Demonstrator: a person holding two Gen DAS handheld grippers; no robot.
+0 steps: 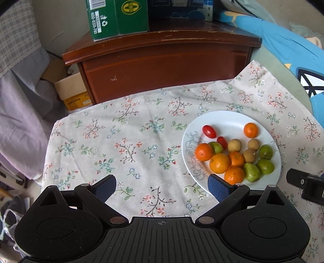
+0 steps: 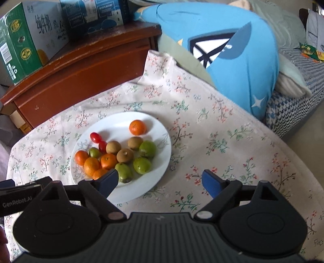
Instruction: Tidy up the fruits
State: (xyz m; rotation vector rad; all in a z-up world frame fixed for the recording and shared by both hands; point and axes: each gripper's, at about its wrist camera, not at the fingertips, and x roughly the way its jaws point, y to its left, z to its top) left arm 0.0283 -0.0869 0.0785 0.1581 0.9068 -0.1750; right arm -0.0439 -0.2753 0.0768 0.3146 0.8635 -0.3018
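Resting on a floral tablecloth (image 1: 129, 145), a white plate (image 2: 158, 129) holds all the fruit in view; nothing lies loose on the cloth. Count from the right wrist view: five oranges, four of them clustered at the plate's near-left side and a lone orange (image 2: 137, 127) apart at the far side; two cherry tomatoes (image 2: 95, 137) touching one another near the left rim; three brown round fruits (image 2: 125, 155) in the middle; four green fruits, the largest green fruit (image 2: 147, 149) toward the right, a smaller one among the oranges.

Left gripper (image 1: 163, 187): jaws spread wide, nothing between them but cloth; it hovers over the tablecloth to the left of the plate; its right blue pad overlaps the plate's near rim in the picture, contact cannot be told.

Right gripper (image 2: 160, 182): jaws spread wide, nothing gripped; its left pad sits in front of the near oranges and one green fruit, its right pad over bare cloth; the plate's near-right rim shows in the gap between the fingers.

Background: a brown wooden cabinet (image 1: 162, 60) beyond the cloth, carrying a green carton (image 1: 117, 18) and a dark blue box beside it; a blue cushion (image 2: 232, 50) to the right.
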